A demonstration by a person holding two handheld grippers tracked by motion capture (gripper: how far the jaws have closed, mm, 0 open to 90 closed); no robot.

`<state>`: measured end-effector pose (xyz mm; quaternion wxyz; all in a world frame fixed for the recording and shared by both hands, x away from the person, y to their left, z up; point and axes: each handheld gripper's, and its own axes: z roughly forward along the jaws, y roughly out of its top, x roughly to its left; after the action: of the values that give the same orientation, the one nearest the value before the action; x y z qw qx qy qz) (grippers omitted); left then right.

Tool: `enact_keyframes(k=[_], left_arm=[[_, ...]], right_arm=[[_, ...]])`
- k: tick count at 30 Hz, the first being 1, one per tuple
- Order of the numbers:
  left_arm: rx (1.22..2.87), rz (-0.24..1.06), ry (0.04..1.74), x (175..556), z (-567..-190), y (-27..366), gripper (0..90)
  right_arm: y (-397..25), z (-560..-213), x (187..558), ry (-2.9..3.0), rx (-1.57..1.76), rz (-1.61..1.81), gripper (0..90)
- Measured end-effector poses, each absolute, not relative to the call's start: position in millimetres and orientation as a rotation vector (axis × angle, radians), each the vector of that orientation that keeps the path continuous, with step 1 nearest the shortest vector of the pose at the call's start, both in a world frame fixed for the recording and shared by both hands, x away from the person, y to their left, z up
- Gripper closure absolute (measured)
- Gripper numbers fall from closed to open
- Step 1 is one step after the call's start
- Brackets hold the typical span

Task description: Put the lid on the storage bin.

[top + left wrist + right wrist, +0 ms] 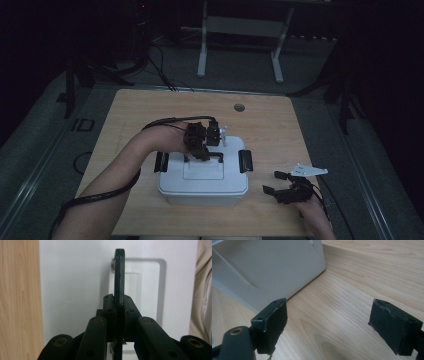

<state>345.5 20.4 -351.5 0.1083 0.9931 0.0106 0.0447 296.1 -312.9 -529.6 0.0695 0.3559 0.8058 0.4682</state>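
Observation:
A white lidded box sits on the wooden table near its front edge, with a black latch on its left side and another on its right side. A black handle stands up from the recessed middle of the lid. My left gripper reaches down from above and is shut on this handle, over the lid's top. My right gripper rests low to the right of the box, its jaws wide open with bare table between them. The box's corner lies just ahead of it.
The table has a round cable hole near its far edge. A white metal frame stands on the floor beyond the table, and cables run across the floor. A person's beige clothing is near the box's front.

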Motion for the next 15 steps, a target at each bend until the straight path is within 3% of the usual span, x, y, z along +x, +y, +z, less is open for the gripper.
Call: enact_keyframes(k=[12,13,15], left_arm=[[2.911,0.087,0.059,353,-361,20,82.8],[2.913,0.104,0.070,353,-361,21,80.6],[2.904,0.113,0.105,355,-362,25,65.1]], right_arm=[[-311,-531,296,2.436,1.068,1.405,14.5],[-311,-531,296,2.438,1.064,1.405,14.5],[-311,-531,296,2.440,1.065,1.404,14.5]])
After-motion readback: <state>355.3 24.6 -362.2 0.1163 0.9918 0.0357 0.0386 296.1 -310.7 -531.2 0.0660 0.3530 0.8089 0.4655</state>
